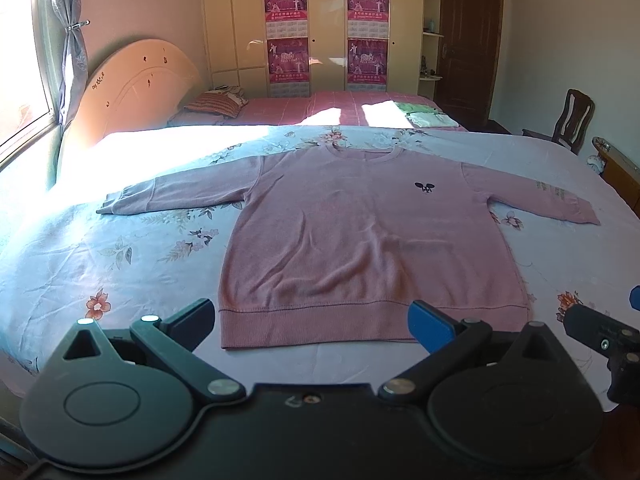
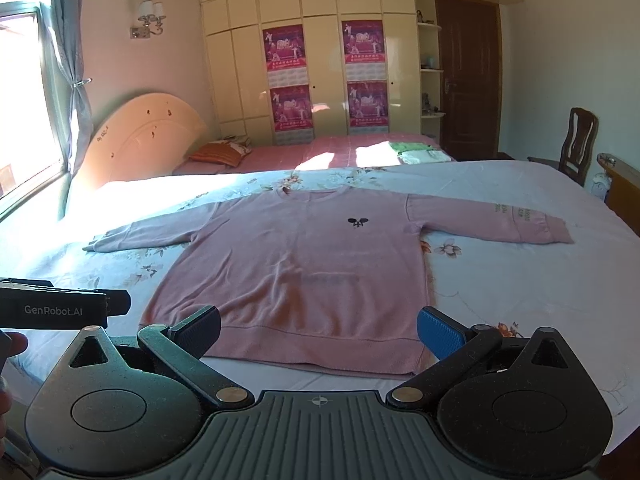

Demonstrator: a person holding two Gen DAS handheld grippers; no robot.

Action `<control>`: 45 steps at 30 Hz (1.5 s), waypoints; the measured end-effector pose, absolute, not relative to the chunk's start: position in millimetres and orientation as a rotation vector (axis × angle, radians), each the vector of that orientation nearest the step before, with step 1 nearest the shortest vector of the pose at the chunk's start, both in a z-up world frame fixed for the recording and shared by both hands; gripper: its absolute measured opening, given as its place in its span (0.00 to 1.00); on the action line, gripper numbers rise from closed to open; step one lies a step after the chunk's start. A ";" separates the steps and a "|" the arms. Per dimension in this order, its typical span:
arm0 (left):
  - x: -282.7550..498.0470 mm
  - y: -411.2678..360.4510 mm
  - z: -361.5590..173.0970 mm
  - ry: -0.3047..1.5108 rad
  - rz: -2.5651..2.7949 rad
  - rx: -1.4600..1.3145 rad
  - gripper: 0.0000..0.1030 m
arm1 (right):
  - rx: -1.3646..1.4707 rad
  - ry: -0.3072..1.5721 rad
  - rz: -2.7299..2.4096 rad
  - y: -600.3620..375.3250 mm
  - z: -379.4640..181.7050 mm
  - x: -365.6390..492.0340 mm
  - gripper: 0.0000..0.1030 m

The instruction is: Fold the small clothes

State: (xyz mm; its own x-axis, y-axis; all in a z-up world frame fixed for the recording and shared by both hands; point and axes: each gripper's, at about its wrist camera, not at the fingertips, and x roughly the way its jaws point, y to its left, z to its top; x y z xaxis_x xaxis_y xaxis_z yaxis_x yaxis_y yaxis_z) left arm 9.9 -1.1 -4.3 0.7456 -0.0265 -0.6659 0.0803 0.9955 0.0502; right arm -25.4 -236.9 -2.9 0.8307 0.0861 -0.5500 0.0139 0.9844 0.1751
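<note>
Both the left gripper [image 1: 312, 322] and right gripper [image 2: 319, 330] gape wide and empty, the flat pink sweater [image 1: 360, 236] just ahead of their fingers, where pinching only its top layer could bunch the fold.

"GenRobot.AI" stands in pale letters on the black body of the left tongs [image 2: 60, 310], seen at the near left from the right wrist view. The print on the far wardrobe posters [image 2: 284, 50] and on the pink sweater's right sleeve [image 2: 516, 213] is too small to read.
</note>
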 end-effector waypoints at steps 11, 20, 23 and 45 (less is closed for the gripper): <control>11.8 -3.0 -3.1 0.726 -0.058 0.079 1.00 | 0.170 0.594 0.035 -237.3 -1.9 -22.9 1.00; 14.4 -3.6 -4.1 0.738 -0.057 0.077 1.00 | 0.165 0.601 0.035 -235.2 -1.7 -21.3 1.00; 15.5 -4.2 -3.9 0.732 -0.057 0.080 1.00 | 0.168 0.600 0.037 -235.1 -1.6 -20.8 1.00; 17.6 -5.0 -7.2 0.729 -0.043 0.082 1.00 | 0.166 0.608 0.035 -234.9 -2.4 -19.2 1.00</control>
